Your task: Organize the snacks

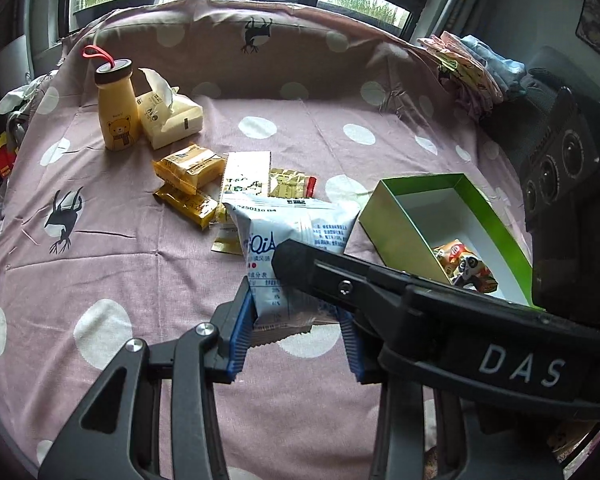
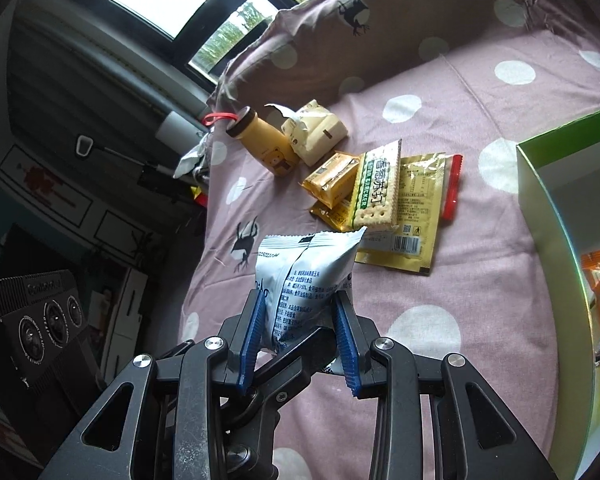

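Above the dotted sheet (image 1: pixel 100 272), both grippers pinch one white-blue snack bag (image 2: pixel 300 280): left gripper (image 1: pixel 296 328) and right gripper (image 2: pixel 300 336) pads press its sides, bag lifted clear of the bed. Just right, green box (image 1: pixel 384 220) holds an orange snack. Farther back: yellow packets (image 1: pixel 188 168), cracker pack (image 2: pixel 376 188), bear bottle (image 1: pixel 116 112), tissue pack (image 1: pixel 172 116).

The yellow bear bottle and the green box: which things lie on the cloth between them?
In the left wrist view, between bottle and box lie the tissue pack and a pile of snack packets.
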The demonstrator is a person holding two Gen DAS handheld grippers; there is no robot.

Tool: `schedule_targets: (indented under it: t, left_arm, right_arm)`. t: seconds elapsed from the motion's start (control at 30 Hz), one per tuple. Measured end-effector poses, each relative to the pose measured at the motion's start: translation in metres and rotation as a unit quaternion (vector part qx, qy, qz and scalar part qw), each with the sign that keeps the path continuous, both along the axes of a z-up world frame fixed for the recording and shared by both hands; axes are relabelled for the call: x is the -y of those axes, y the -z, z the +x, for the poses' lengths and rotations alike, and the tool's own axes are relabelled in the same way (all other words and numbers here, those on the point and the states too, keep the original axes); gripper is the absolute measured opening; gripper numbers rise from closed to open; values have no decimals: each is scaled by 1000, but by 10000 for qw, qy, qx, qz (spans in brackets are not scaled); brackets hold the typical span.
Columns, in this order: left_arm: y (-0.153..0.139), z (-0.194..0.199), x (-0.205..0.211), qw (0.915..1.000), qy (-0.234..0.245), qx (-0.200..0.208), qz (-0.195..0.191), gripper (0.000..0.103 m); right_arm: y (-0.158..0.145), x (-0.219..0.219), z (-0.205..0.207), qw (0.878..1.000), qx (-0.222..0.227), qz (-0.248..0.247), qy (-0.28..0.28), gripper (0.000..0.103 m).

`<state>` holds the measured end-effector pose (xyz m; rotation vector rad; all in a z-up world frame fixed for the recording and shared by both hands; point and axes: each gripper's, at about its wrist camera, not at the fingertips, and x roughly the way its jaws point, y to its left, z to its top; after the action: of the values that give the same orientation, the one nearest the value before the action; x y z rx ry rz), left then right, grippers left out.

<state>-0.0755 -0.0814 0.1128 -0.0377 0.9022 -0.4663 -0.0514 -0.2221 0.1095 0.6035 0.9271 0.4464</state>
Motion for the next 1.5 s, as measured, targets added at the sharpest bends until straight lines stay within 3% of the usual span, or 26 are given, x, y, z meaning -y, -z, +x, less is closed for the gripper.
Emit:
schedule_targets:
  t: [0.73,1.5]
  left_arm:
    - [-30,-38,33,9971,254,703,-133,38]
    - [-58,-63,117,9889,979,1090,-237,38]
  right_arm:
    - [-33,33,-44,9971,687,-60,307,38]
    - [-62,114,-81,9888,1089,-164,1003,38]
